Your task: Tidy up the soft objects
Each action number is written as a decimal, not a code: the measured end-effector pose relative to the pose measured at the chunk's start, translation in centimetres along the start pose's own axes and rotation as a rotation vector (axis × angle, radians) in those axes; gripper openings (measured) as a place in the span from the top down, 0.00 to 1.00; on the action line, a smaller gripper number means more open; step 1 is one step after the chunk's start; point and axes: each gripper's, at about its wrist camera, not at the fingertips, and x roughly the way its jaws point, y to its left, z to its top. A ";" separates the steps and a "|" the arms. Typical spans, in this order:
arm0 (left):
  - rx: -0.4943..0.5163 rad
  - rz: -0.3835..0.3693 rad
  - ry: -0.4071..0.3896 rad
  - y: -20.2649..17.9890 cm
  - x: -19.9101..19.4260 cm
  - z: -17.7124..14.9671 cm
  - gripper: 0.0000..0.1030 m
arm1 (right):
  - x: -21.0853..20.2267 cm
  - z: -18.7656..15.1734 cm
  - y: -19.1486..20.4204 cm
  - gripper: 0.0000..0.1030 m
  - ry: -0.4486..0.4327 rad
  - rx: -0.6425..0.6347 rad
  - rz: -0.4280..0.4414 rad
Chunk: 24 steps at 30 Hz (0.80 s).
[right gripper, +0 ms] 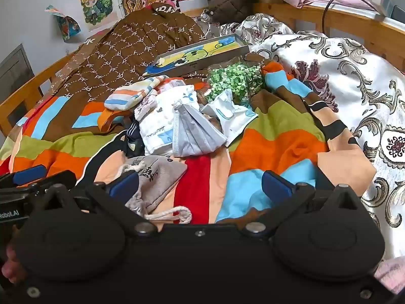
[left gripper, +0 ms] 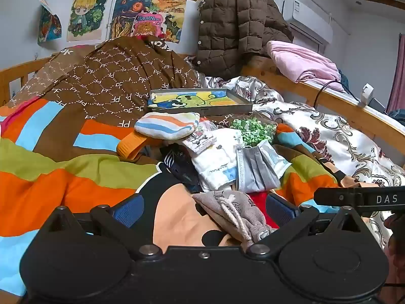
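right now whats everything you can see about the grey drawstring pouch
The grey drawstring pouch is a small soft bag of felt-like fabric with dark printed characters and an off-white braided cord looped out at its gathered mouth. It lies flat and rumpled on the striped blanket, over peach and red patches, nearest the grippers in the pile. In the left wrist view it sits between the open fingers of the left gripper; one pad of the right gripper is right beside it. Nothing grips it.
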 end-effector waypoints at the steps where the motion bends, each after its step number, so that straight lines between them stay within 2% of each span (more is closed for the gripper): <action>1: 0.003 0.002 -0.001 0.0 0.0 0.0 0.01 | 0.0 0.0 0.0 0.00 0.000 0.000 0.000; 24: 0.003 0.002 -0.004 0.0 0.0 0.0 0.01 | -0.1 0.0 0.0 0.00 -0.006 -0.003 0.001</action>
